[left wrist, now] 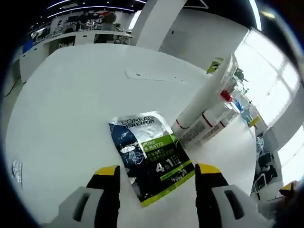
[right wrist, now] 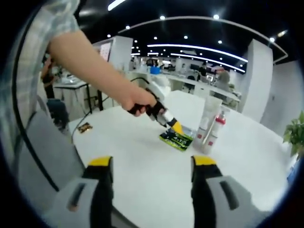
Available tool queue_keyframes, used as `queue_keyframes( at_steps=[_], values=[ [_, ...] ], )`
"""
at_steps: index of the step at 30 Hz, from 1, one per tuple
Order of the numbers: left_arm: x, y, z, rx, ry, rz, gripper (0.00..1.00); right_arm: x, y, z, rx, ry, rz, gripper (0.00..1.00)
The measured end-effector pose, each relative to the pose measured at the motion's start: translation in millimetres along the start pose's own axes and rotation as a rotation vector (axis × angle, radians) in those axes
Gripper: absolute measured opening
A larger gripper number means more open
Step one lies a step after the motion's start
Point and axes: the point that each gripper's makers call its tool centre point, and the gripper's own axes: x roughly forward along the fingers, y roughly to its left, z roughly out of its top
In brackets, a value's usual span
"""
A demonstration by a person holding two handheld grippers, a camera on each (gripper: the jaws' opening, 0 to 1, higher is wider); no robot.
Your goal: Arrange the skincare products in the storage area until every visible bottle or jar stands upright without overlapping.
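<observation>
A dark and green L'Oreal sachet [left wrist: 152, 156] lies flat on the white table [left wrist: 71, 104], just ahead of my left gripper [left wrist: 157, 171], whose yellow-tipped jaws stand open on either side of its near end. Beyond it a tall white tube [left wrist: 204, 95] and a white bottle with a red top [left wrist: 211, 121] stand side by side. In the right gripper view a hand holds the left gripper [right wrist: 175, 127] down at the sachet [right wrist: 176, 139], with the tube [right wrist: 208, 114] and bottle [right wrist: 215, 130] upright to its right. My right gripper [right wrist: 152, 161] hovers open, well back from them.
A small foil packet [left wrist: 16, 171] lies near the table's edge, seen as a small dark item [right wrist: 85, 127] at the left in the right gripper view. A person's arm [right wrist: 90, 66] reaches across. A potted plant [right wrist: 294, 133] stands at the right; desks fill the room behind.
</observation>
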Motion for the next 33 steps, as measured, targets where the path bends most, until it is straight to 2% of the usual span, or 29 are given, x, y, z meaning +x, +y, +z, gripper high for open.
queue_keyframes(
  at_steps=[4, 7, 11, 18, 20, 22, 25, 27, 30, 33],
  values=[
    [-18, -4.2, -10.2, 0.018, -0.005, -0.015, 0.66, -1, 1, 2.3, -0.01, -0.011, 0.001, 0.64],
    [-43, -4.1, -18.8, 0.086, -0.016, -0.002, 0.68, -2, 3, 4.4, -0.017, -0.02, 0.004, 0.65],
    [-79, -0.8, -32.0, 0.124, -0.034, 0.011, 0.72, -2, 6, 6.3, -0.032, -0.029, 0.013, 0.65],
    [-140, 17.2, -54.1, 0.102, -0.09, 0.072, 0.72, -5, 13, 12.7, -0.048, -0.058, 0.037, 0.66],
    [-159, 30.2, -67.8, 0.079, -0.097, 0.122, 0.72, -4, 16, 13.2, -0.05, -0.06, 0.047, 0.66],
    [-176, 46.6, -85.8, 0.018, -0.093, 0.181, 0.72, -4, 20, 14.0, -0.059, -0.063, 0.056, 0.66],
    [-196, 64.4, -112.4, -0.072, -0.091, 0.222, 0.71, -4, 24, 13.8, -0.075, -0.061, 0.069, 0.66],
    [-209, 75.3, -128.0, -0.083, -0.093, 0.251, 0.71, -4, 24, 14.0, -0.077, -0.062, 0.071, 0.66],
    [-227, 93.6, -157.4, -0.104, -0.057, 0.312, 0.71, -5, 24, 14.3, -0.084, -0.063, 0.068, 0.65],
    [-234, 102.4, -173.6, -0.131, -0.053, 0.333, 0.7, -5, 23, 14.6, -0.083, -0.064, 0.066, 0.65]
  ],
)
